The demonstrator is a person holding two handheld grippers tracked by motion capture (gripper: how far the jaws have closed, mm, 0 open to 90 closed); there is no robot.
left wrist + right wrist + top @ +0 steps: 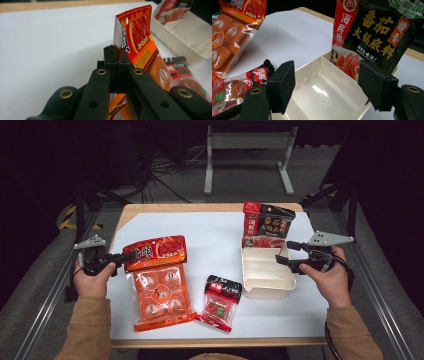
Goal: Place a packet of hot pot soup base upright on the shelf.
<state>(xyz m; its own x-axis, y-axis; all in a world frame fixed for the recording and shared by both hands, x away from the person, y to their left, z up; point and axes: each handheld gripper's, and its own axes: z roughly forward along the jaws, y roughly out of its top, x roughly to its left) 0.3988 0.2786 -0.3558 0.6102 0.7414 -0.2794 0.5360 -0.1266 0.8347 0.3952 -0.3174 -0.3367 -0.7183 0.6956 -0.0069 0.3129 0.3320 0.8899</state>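
A large orange snack packet [160, 285] lies on the white sheet at the left, its red top end lifted off the sheet. My left gripper [127, 256] is shut on that top end's left edge; in the left gripper view the jaws [115, 53] pinch the packet [138, 35] and it stands up beyond them. My right gripper [285, 253] is open beside the right rim of a cream divided tray [265, 287]. Its pads [283, 85] stand wide apart with nothing between them, the tray [307, 68] just beyond. A black and red packet [377, 32] stands in the tray's far compartment.
A small red and black packet [220, 302] lies flat near the front edge, between the orange packet and the tray. The white sheet [215, 240] covers most of the wooden table. A metal frame stands on the floor behind the table.
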